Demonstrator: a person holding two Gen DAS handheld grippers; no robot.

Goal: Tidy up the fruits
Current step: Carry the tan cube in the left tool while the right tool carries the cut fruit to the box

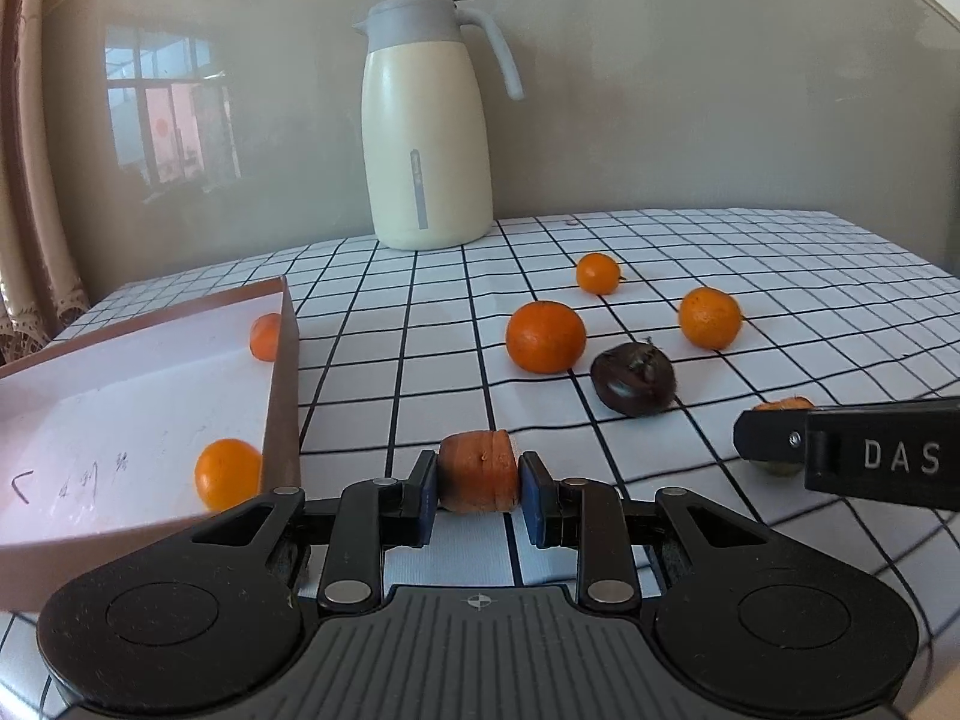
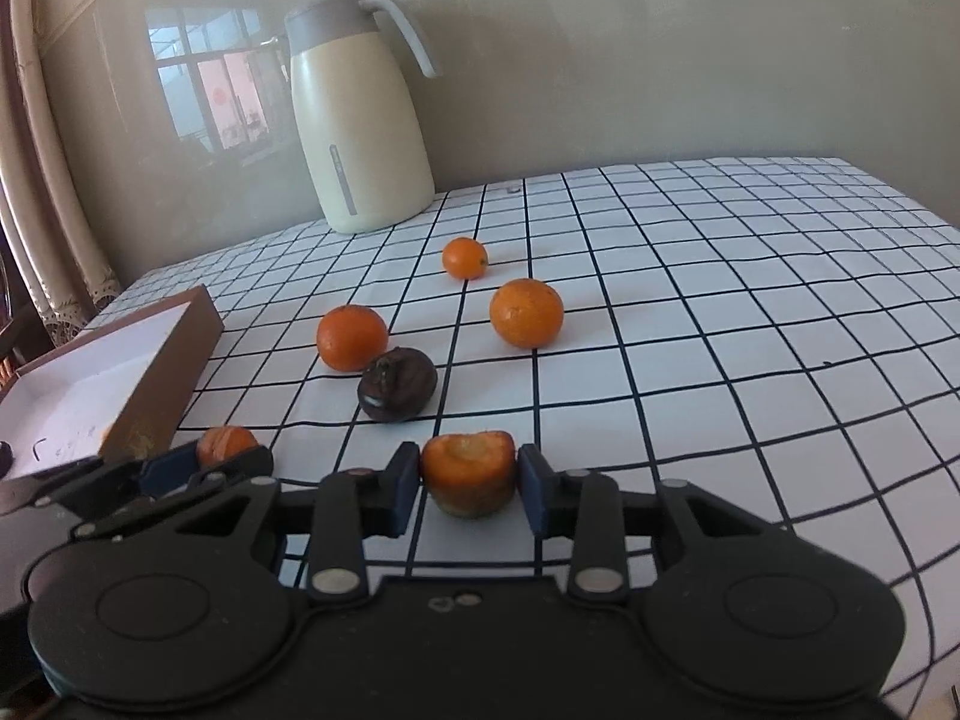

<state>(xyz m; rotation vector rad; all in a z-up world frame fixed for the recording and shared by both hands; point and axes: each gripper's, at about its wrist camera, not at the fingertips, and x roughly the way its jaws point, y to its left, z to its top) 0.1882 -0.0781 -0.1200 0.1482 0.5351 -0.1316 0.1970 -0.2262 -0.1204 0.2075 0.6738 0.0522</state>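
Left gripper (image 1: 478,478): black two-finger tool with blue pads, clamped on a dull orange carrot-like chunk (image 1: 478,471); held just right of the box wall, above the cloth
Right gripper (image 2: 468,478): same black build, pads pressed on a cut orange fruit piece with a greenish underside (image 2: 469,474); its finger shows at the right edge of the left wrist view
Box: shallow brown cardboard box with a white inside (image 1: 282,372), at the left of the table; two small round orange tangerines lie in it, one in the near corner (image 1: 228,474), one at the far corner (image 1: 266,336)
Loose fruit: three orange tangerines on the cloth, the largest (image 1: 545,336) just beside a dark brown wrinkled fruit (image 1: 633,378); a second (image 1: 710,317) near; the smallest (image 1: 597,272) farther back
Table: white cloth with a black grid (image 1: 780,276)
Background: cream thermos jug with a grey lid and handle (image 1: 426,132), upright at the far edge by the wall
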